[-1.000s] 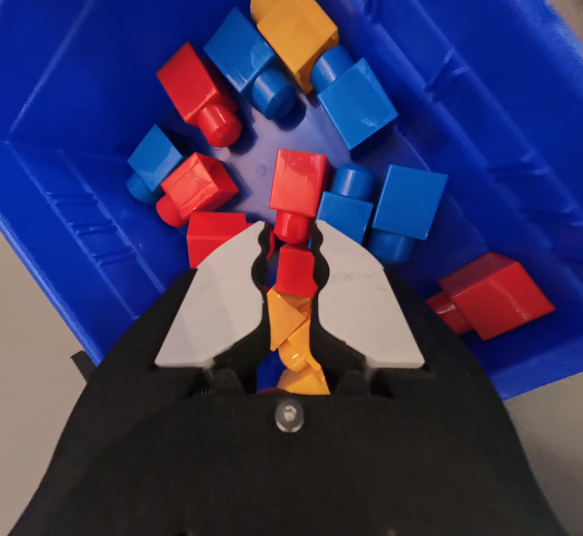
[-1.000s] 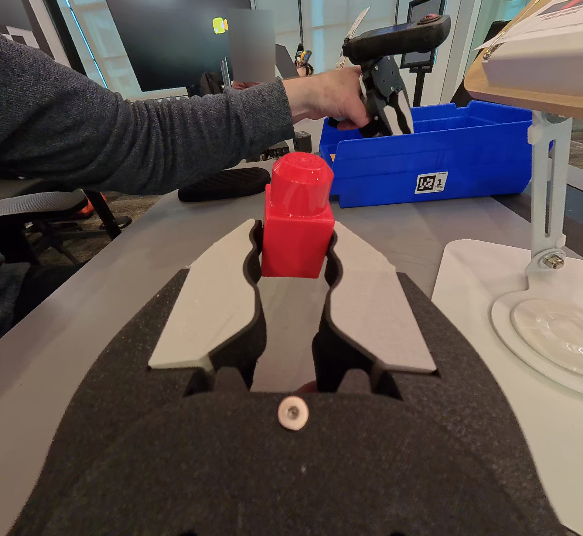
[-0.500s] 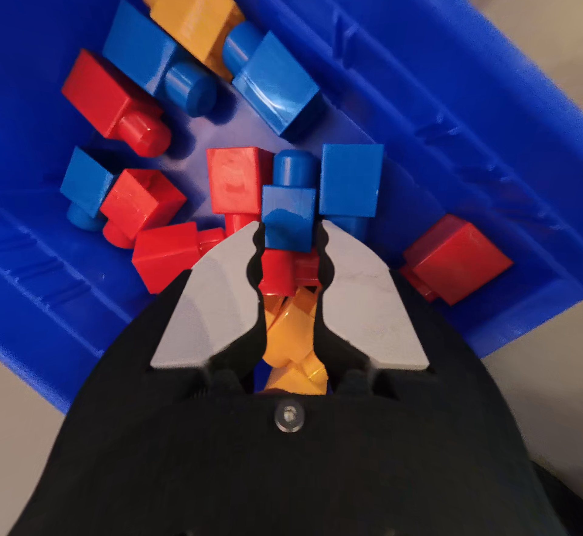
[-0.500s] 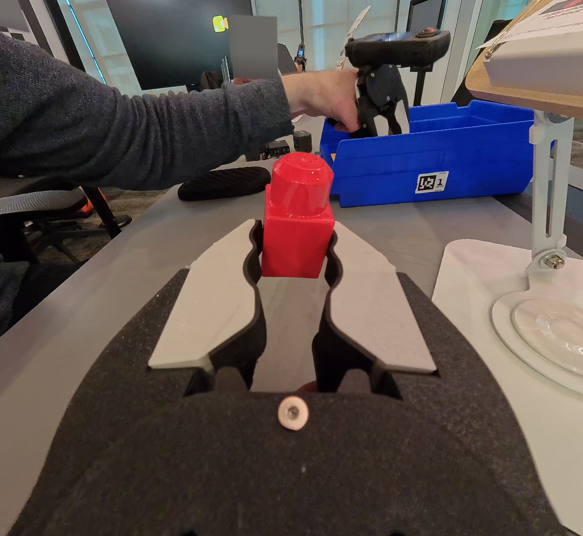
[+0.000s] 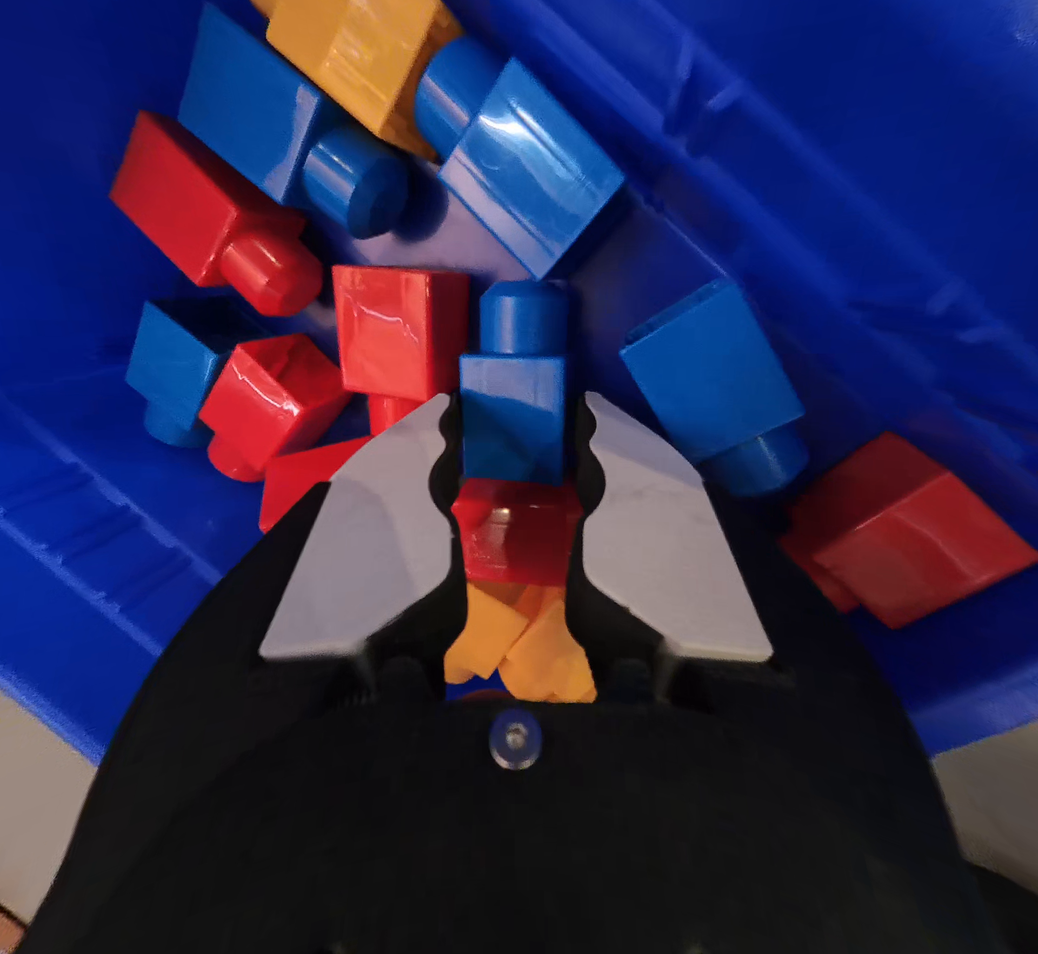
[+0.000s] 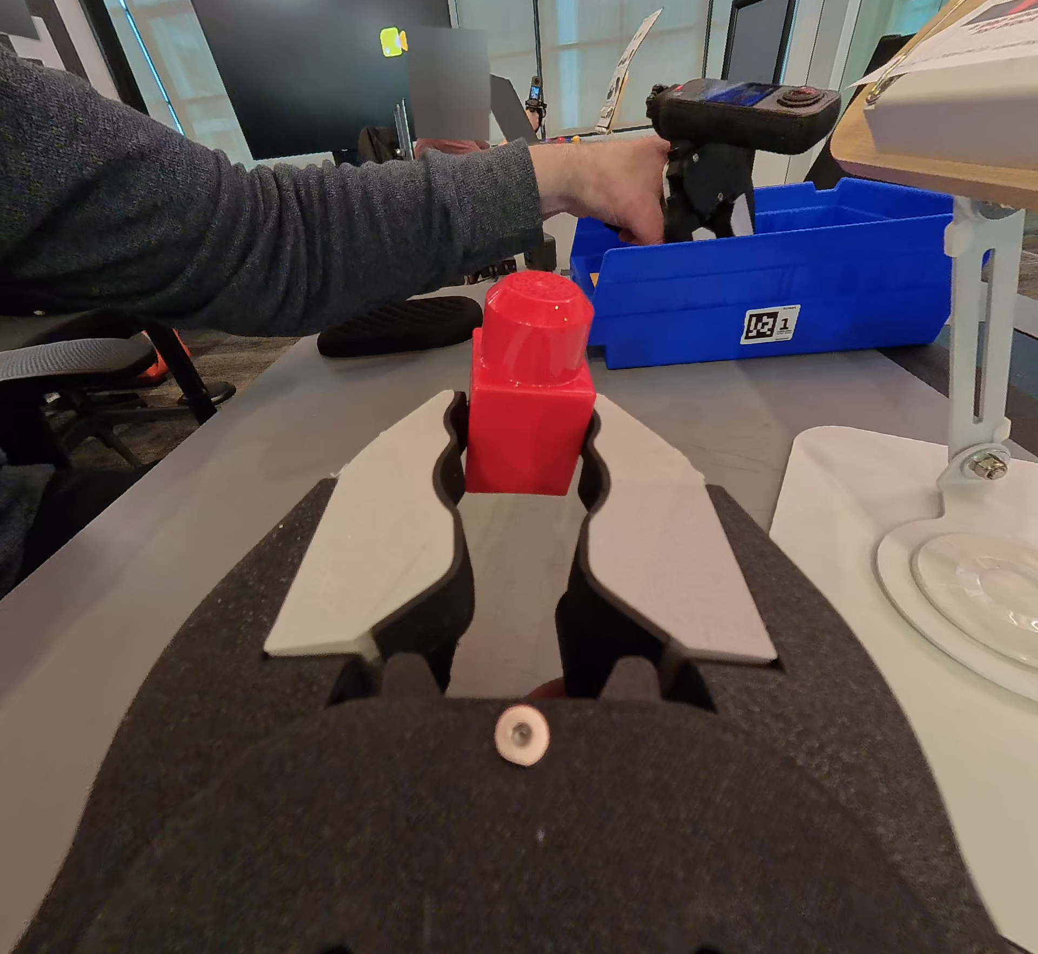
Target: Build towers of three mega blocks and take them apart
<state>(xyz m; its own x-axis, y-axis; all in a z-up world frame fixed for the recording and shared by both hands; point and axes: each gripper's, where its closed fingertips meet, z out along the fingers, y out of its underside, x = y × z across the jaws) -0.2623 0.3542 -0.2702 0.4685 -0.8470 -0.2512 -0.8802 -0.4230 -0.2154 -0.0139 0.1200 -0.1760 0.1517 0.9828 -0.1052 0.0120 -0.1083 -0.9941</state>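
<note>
Grey tabletop point(image 6: 730, 421) carries the work, with windows and a dark wall screen point(image 6: 314, 56) behind it. Upright on that surface stands a red mega block point(image 6: 528, 421), stud up, and the right gripper point(image 6: 525, 444) has its grey fingers point(image 6: 393, 506) pressed to the block's two flanks, closed around its lower body; this looks like a steadying hold, keeping a tower base square so another block can be pushed on. Farther back sits the blue bin point(image 6: 786, 275), and the person's sleeved arm point(image 6: 253, 230) reaches across to hold the left gripper point(image 5: 514, 438) down inside it. That gripper's jaws straddle a blue block point(image 5: 511, 416) lying on its side with the stud pointing away; narrow gaps show on both flanks, so they are parted and not yet gripping, probably lined up on the flat sides for a firm pinch. A red block point(image 5: 517, 528) and orange blocks point(image 5: 517, 640) lie beneath between the fingers, another red block point(image 5: 401, 332) crowds the left fingertip, and a second blue block point(image 5: 713, 376) lies near on the right, any of which could snag. Beside the tower base, a white stand point(image 6: 977, 365) rises at the right and a black wrist rest point(image 6: 399, 315) lies behind.
</note>
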